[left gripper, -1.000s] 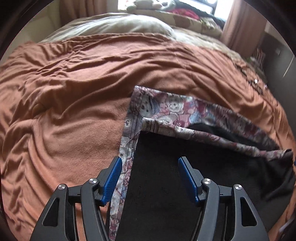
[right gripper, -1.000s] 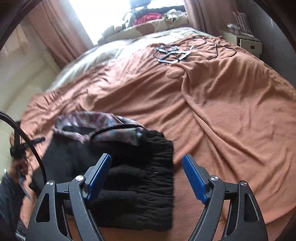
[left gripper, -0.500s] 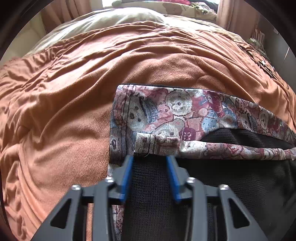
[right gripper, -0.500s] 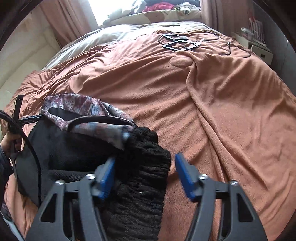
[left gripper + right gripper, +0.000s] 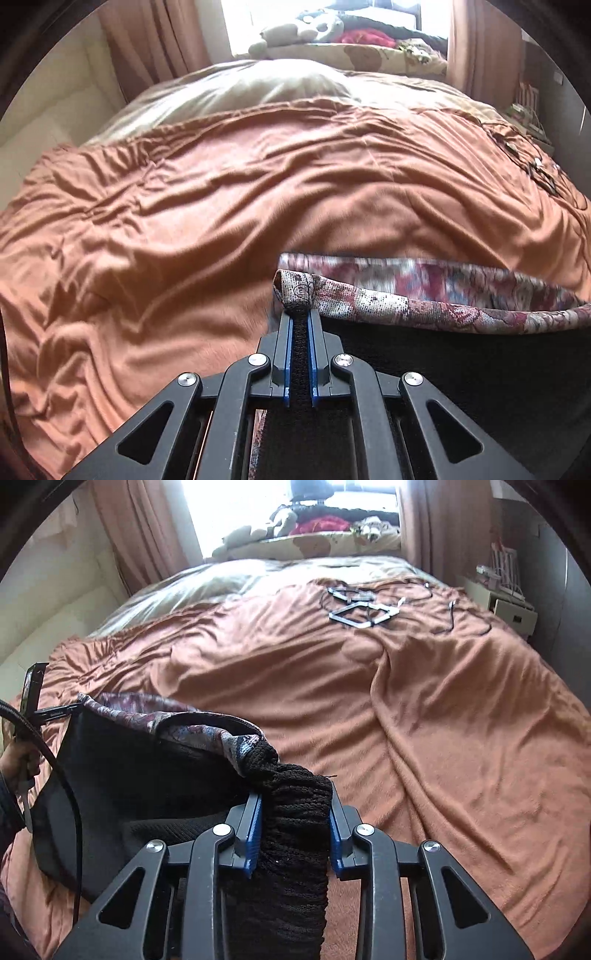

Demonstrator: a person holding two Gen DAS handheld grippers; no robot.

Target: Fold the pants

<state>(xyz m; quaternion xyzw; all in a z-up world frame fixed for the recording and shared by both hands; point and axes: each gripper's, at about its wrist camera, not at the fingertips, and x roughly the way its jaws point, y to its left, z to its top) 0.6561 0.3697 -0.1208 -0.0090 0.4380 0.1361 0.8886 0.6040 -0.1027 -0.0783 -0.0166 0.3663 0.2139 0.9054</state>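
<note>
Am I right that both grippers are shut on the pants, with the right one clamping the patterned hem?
Not quite. The right gripper clamps the black ribbed waistband, as the right wrist view shows. The left gripper pinches the patterned hem. Both are shut on the pants.

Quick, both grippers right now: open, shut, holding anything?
Left gripper: shut on the pants, at the patterned hem corner.
Right gripper: shut on the pants' black ribbed waistband.
</note>
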